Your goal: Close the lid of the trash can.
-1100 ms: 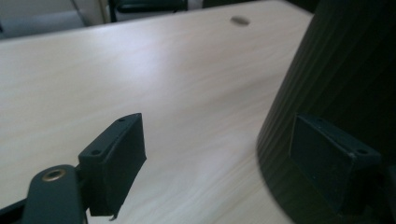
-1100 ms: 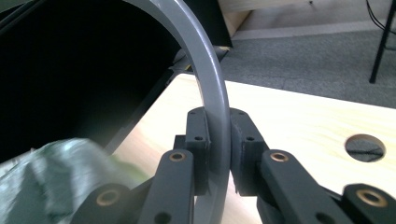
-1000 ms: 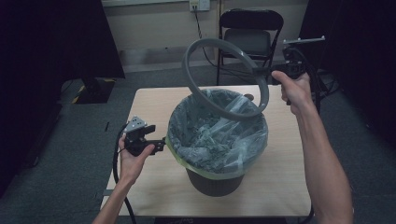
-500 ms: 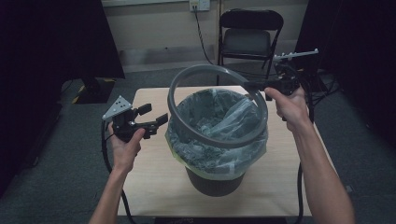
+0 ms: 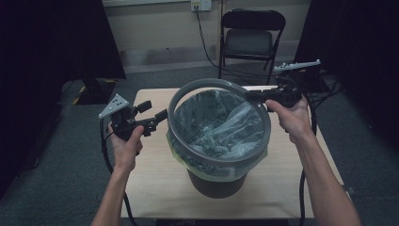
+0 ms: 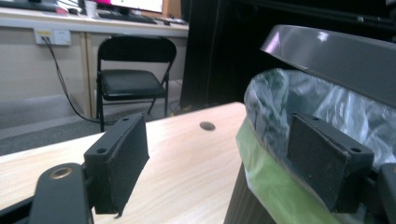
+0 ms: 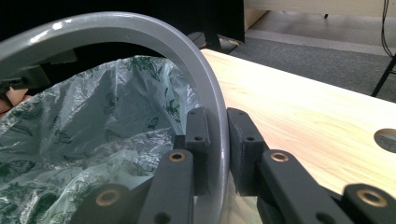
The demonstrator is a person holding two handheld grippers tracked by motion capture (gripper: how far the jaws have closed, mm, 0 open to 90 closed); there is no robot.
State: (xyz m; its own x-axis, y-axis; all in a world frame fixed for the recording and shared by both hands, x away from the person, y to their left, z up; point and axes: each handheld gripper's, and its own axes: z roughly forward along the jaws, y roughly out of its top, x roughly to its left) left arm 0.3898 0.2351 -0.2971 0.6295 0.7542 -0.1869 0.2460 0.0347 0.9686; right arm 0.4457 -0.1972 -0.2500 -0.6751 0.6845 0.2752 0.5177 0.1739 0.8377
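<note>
One bin (image 5: 216, 181) stands on the desk (image 5: 155, 179), lined with one plastic bag (image 5: 221, 127). One grey ring (image 5: 188, 96) hovers over its mouth, pinched by the right gripper (image 5: 256, 95). The left gripper (image 5: 160, 117), jaws spread and holding nothing, sits just beside the bag's rim.

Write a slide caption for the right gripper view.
Right gripper clamps the grey ring above the bag-lined bin on the wooden table.
</note>
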